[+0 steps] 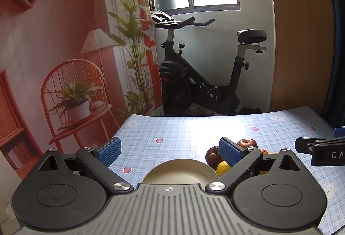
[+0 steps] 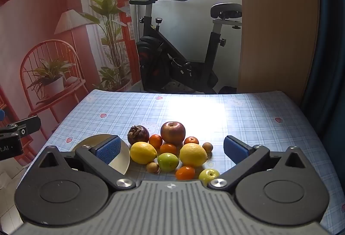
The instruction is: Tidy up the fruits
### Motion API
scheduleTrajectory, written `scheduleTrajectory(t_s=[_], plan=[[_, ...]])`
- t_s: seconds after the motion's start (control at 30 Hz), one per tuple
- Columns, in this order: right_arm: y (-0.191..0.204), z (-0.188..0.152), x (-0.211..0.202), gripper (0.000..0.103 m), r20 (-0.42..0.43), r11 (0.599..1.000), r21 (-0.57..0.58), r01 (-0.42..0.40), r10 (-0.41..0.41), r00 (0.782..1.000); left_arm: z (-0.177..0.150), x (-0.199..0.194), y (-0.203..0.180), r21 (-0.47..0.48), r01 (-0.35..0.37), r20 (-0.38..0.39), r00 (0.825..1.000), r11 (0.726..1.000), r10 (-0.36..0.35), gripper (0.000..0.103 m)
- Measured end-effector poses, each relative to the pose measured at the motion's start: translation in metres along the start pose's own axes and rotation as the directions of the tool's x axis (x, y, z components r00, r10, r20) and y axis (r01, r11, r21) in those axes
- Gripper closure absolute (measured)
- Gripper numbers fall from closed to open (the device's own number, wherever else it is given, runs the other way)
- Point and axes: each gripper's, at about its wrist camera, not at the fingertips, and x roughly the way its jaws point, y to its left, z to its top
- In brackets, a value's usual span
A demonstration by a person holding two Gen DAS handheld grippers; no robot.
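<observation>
Hovering wide open and empty, the right gripper (image 2: 172, 148) faced the fruit pile (image 2: 172, 151) on the desk (image 2: 258, 110) beside the empty plate (image 2: 120, 161); the left gripper (image 1: 170, 151), equally open, held nothing. Nudging one round fruit could have sent its neighbours rolling.

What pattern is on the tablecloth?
The tablecloth is a light blue and white plaid, dotted with small strawberries and bears; the right wrist view shows it best.
</observation>
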Motion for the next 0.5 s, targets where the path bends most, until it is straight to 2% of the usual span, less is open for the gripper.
scheduleTrajectory(t_s=[0.5], plan=[[-0.0062, 0.0041, 0.001, 0.0, -0.011, 1.0, 0.007, 0.01, -0.01, 1.0, -0.003, -0.0024, 0.001, -0.009, 0.002, 0.01, 1.0, 1.0, -0.002, 0.005]])
